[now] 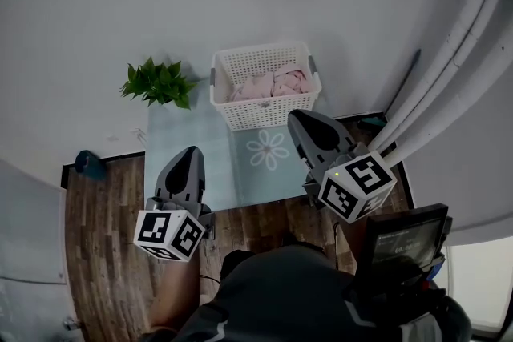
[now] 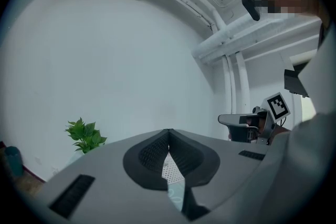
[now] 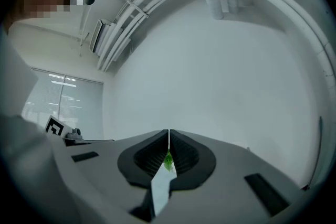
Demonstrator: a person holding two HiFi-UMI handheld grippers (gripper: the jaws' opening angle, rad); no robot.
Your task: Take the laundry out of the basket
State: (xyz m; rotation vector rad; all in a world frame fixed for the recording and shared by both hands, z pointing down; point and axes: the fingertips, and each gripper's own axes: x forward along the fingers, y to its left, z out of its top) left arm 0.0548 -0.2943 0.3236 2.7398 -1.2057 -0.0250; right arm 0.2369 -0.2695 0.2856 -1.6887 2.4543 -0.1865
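A white laundry basket stands against the wall at the far end of a pale blue mat, with pink laundry inside. Both grippers hang level above the floor, short of the basket. My left gripper is over the mat's left part, jaws together with nothing held. My right gripper reaches close to the basket's right front corner, jaws also together and empty. In the left gripper view the closed jaws show a sliver of basket mesh below them. In the right gripper view the tips meet.
A small green plant sits left of the basket by the wall, also in the left gripper view. White pipes run down the wall at right. A teal object lies at the left on the wood floor.
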